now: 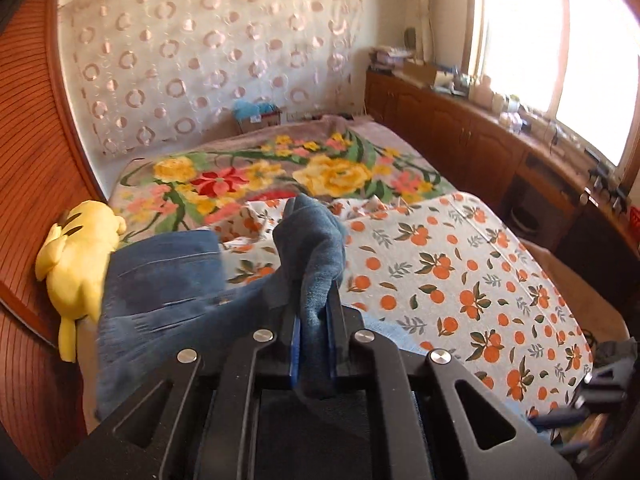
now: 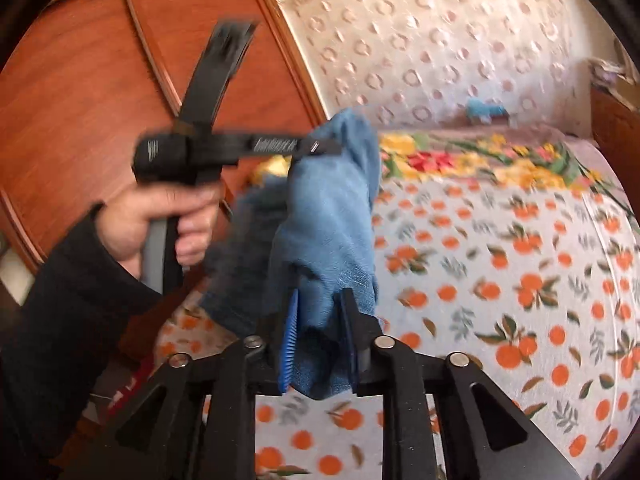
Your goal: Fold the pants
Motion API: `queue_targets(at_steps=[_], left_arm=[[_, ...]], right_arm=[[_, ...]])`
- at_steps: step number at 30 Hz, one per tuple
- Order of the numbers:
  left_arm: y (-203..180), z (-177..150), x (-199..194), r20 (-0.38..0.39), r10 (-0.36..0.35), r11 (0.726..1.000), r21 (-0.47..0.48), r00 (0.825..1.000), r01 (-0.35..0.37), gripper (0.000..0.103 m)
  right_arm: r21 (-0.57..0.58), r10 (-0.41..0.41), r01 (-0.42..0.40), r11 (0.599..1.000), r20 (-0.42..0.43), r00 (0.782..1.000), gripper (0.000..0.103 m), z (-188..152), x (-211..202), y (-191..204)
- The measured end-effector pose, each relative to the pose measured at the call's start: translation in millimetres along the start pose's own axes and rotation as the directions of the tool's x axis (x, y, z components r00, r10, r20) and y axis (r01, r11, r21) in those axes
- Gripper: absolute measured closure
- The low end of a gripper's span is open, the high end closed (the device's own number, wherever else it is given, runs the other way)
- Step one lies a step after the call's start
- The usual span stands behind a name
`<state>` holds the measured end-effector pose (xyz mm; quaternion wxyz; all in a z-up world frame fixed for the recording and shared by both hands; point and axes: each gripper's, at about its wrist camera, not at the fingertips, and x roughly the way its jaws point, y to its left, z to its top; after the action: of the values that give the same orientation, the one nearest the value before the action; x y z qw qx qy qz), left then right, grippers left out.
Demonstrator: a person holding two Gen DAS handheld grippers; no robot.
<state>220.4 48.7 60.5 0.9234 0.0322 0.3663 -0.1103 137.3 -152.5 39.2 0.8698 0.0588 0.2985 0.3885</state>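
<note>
Left wrist view, item one: bed (image 1: 460,280), covered by a pale sheet printed with oranges and leaves; beyond it a floral blanket (image 1: 280,172) in yellow, red and green, spread to the far edge.
Item two: wall behind the bed, hung with a sheer curtain (image 1: 200,60) patterned in rings.
Item three: wooden headboard (image 1: 32,160), reddish, along the left side; a yellow plush toy (image 1: 76,264) lies against it at the bed's edge.
Item four: low wooden cabinet (image 1: 480,136) along the right side under a bright window (image 1: 560,60), its top crowded with small items too blurred to name.
Item five: cardboard box (image 1: 260,118) with something blue in it, at the far end of the bed.
Item six: pants (image 1: 168,288), blue denim, raised off the sheet; one bunched part is clamped in the left gripper (image 1: 314,320), the rest hangs to the left in front of the toy.
Right wrist view, item seven: right gripper (image 2: 320,320), closed on another bunch of the pants (image 2: 332,220), lifted over the orange-print sheet.
Item eight: a hand (image 2: 160,220) in a dark sleeve, gripping the handle of the left gripper (image 2: 320,146), close beside the lifted cloth and screening part of the headboard (image 2: 100,60).
</note>
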Motion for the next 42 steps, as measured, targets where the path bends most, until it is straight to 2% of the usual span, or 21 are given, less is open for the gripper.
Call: queue_targets(at_steps=[5,10,14,17,22,25,29,31,33,36,39,42], left_arm=[[41,-16,-34,0.06,-0.004,0.998,-0.058,0.998,0.007,0.093],[68,-35,-48,0.098,0.0,0.996,-0.093,0.995,0.009,0.093],[98,-51,-42,0.085,0.021,0.989,-0.147,0.996,-0.008,0.093],[116,-65,-37,0.068,0.025,0.983,-0.182,0.997,-0.012,0.093],[134,-87,-38,0.047,0.047,0.976,-0.215,0.998,-0.036,0.093],[138,-97,-46,0.042,0.07,0.972,-0.226,0.997,-0.059,0.092],[135,-105,-64,0.053,0.115,0.973,-0.209,0.992,-0.102,0.082],[134,-110,-73,0.072,0.114,0.973,-0.21,0.991,-0.097,0.072],[132,-116,-84,0.102,0.099,0.972,-0.223,0.99,-0.074,0.053],[126,-123,-92,0.129,0.076,0.974,-0.224,0.989,-0.046,0.052],[114,-134,-92,0.122,0.079,0.976,-0.213,0.989,-0.052,0.052],[104,-158,-89,0.103,0.058,0.974,-0.225,0.993,-0.033,0.052]], right_arm=[[-0.04,-0.011,0.014,0.999,0.075,0.997,0.075,16,-23,12],[-0.086,-0.064,0.066,0.994,0.024,0.998,0.075,22,12,11],[-0.099,-0.037,0.032,0.995,-0.049,0.998,0.075,25,58,23],[-0.09,0.039,-0.046,0.995,-0.073,0.997,0.075,22,83,42],[-0.062,0.131,-0.14,0.988,-0.121,0.984,0.075,21,114,62],[-0.096,0.143,-0.159,0.983,-0.163,0.976,0.075,16,128,74],[-0.138,0.12,-0.147,0.979,-0.189,0.975,0.075,9,144,84],[-0.14,0.114,-0.142,0.98,-0.187,0.976,0.074,8,146,84],[-0.135,0.116,-0.142,0.981,-0.186,0.976,0.074,8,150,82],[-0.145,0.113,-0.141,0.979,-0.188,0.976,0.074,2,146,87],[-0.172,0.092,-0.124,0.977,-0.183,0.979,0.073,-3,137,95],[-0.17,0.09,-0.121,0.978,-0.181,0.979,0.073,-5,127,97]])
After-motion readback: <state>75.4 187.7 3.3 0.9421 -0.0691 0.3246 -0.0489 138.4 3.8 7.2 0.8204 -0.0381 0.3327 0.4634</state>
